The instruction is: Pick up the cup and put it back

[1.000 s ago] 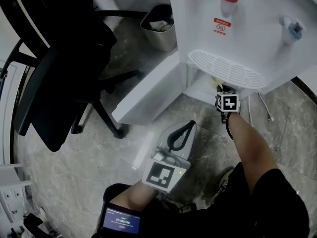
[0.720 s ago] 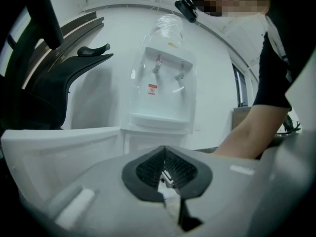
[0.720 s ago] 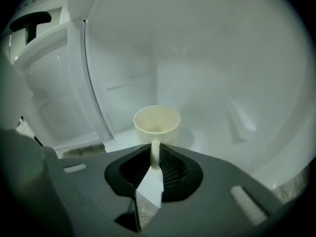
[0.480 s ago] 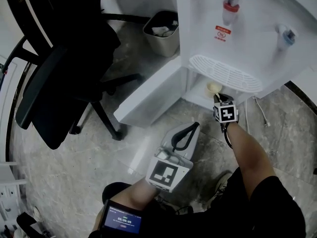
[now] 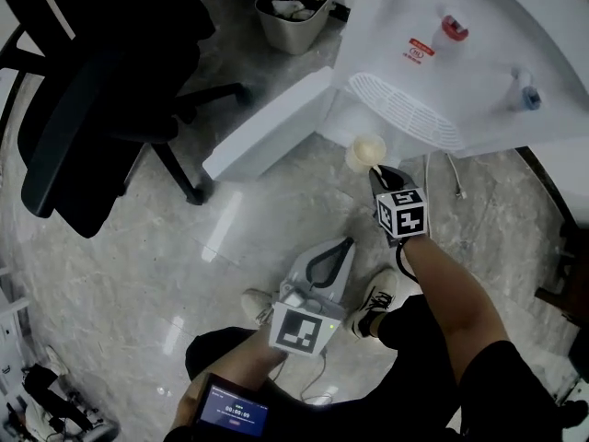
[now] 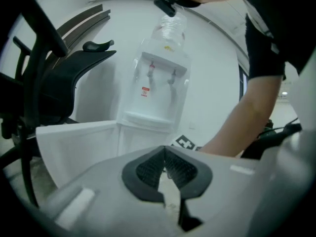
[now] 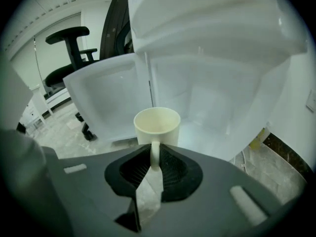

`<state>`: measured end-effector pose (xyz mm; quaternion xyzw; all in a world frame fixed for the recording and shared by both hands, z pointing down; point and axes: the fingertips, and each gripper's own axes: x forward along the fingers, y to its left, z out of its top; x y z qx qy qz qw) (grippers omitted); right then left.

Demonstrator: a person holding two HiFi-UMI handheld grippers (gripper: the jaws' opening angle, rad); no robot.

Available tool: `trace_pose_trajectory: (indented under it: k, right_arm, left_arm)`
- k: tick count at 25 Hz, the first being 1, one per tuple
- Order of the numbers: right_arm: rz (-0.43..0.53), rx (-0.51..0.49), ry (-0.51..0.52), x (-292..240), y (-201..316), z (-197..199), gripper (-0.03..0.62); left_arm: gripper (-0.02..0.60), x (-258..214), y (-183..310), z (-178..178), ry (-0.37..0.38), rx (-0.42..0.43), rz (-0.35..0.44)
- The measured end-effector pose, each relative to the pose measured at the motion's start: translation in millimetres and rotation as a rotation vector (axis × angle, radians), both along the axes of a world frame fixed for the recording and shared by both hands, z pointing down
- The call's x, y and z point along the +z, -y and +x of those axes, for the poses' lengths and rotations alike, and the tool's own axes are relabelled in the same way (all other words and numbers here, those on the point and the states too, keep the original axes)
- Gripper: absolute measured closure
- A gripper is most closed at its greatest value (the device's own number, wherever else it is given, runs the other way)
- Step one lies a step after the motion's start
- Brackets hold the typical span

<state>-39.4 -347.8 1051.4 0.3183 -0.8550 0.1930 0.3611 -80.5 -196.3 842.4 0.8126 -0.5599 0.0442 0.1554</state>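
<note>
A cream cup (image 5: 365, 150) (image 7: 156, 126) hangs upright in the air in front of the open cabinet of a white water dispenser (image 5: 433, 53). My right gripper (image 5: 377, 172) (image 7: 154, 158) is shut on the cup's handle. The cup looks empty from above. My left gripper (image 5: 333, 254) (image 6: 166, 168) is held low near the person's lap, its jaws shut with nothing between them, pointing toward the dispenser (image 6: 158, 90).
The dispenser's cabinet door (image 5: 267, 127) stands swung open to the left. A black office chair (image 5: 101, 90) fills the left side. A waste bin (image 5: 294, 7) stands behind it. A white cable (image 5: 451, 178) lies on the stone floor at right.
My right gripper has pulled the cup out of the dispenser's lower cabinet and back toward the person. The head camera has shifted, and the left gripper has stayed near the lap.
</note>
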Motion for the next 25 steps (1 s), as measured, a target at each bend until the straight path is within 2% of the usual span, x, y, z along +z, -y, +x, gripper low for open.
trace_pose_trajectory:
  k: [3, 5, 9, 13, 17, 21, 25]
  right_arm:
    - [-0.049, -0.061, 0.001, -48, -48, 12, 0.539]
    - [-0.056, -0.089, 0.016, -86, -68, 16, 0.539]
    - [-0.061, -0.049, 0.074, -178, -93, 21, 0.539]
    - [-0.041, 0.011, 0.132, -285, -110, 21, 0.539]
    - [-0.010, -0.003, 0.160, -394, -131, 25, 0.539]
    - [0.068, -0.019, 0.192, -484, -155, 20, 0.539]
    - [0.115, 0.037, 0.227, -554, -192, 18, 0.539]
  left_arm:
    - [0.577, -21, -41, 18, -0.035, -0.040, -0.117]
    - [0.577, -51, -64, 30, -0.081, -0.025, -0.167]
    - [0.577, -130, -101, 38, -0.117, 0.002, -0.193]
    - [0.577, -210, -124, 28, -0.183, -0.046, -0.225]
    - [0.577, -298, -148, 15, -0.261, -0.091, -0.271]
    - [0.576, -360, -168, -11, -0.208, -0.049, -0.254]
    - [0.577, -398, -186, -43, -0.188, -0.015, -0.186]
